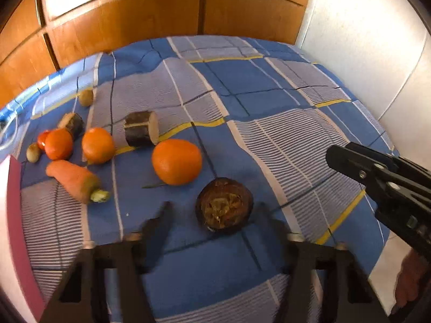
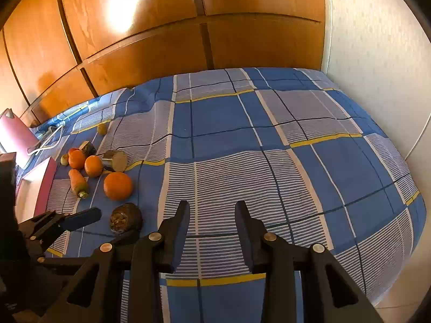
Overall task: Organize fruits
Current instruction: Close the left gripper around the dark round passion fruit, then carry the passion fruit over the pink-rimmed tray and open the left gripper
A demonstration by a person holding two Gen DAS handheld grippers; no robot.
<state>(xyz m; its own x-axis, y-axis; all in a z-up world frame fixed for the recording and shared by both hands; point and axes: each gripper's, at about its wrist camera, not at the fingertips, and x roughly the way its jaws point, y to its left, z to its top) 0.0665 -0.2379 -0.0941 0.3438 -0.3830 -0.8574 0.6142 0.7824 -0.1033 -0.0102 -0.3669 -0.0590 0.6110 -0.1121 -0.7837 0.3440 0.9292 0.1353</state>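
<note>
Fruit nearest the tongs is a dark halved fruit, cut face up on the bed, dead ahead at twelve o'clock between the spread left tongs, which bracket it without touching. An orange sits at eleven o'clock beyond. The right tongs, also spread and empty, stand farther off, with the fruit at their nine o'clock.

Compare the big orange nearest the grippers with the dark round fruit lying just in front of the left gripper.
The big orange is bright and smooth-skinned; the dark round fruit is brown-black. The orange looks whole, while the dark fruit shows a rough, yellowish-brown, dried-looking face turned toward the camera. The dark fruit lies between the open fingers of the left gripper; the orange sits farther off, outside them. The orange is larger. Both are roundish and rest on the checked bedspread.
</note>
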